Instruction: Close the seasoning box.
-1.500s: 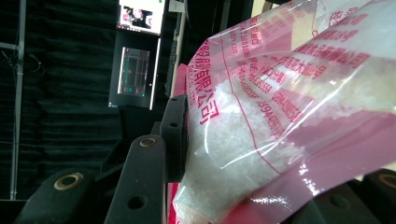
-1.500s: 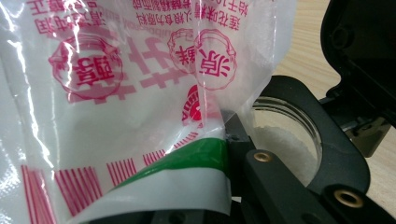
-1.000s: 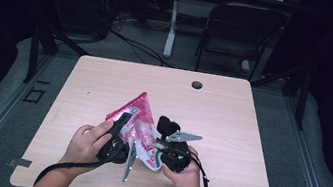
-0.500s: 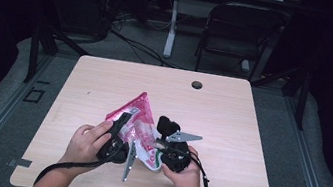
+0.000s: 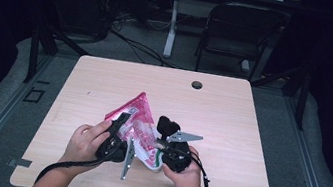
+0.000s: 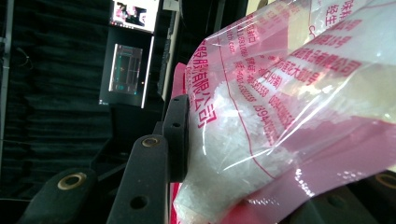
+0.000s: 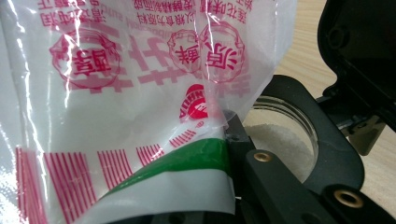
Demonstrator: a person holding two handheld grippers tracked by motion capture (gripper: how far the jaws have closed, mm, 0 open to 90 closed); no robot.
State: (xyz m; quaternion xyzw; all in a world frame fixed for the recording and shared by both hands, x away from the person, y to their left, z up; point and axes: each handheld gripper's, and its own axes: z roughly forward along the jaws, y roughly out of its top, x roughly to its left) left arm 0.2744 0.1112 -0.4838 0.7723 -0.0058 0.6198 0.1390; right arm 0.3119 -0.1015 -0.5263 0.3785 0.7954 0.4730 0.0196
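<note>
The pink-and-clear bag [image 5: 137, 122] of white grains sits near the tabletop's [image 5: 232, 114] six o'clock edge, unmoved since a second ago. My left tongs [image 5: 120, 134] hold its upper part, half-closed against the plastic. My right tongs [image 5: 161, 154], fully closed, pinch its green-striped corner. The bag hides my far jaws.

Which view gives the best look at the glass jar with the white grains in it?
The right gripper view: the jar shows its open rim and white grains, just behind the bag. The high view has the bag and grippers over that spot; the left gripper view looks at the bag.
</note>
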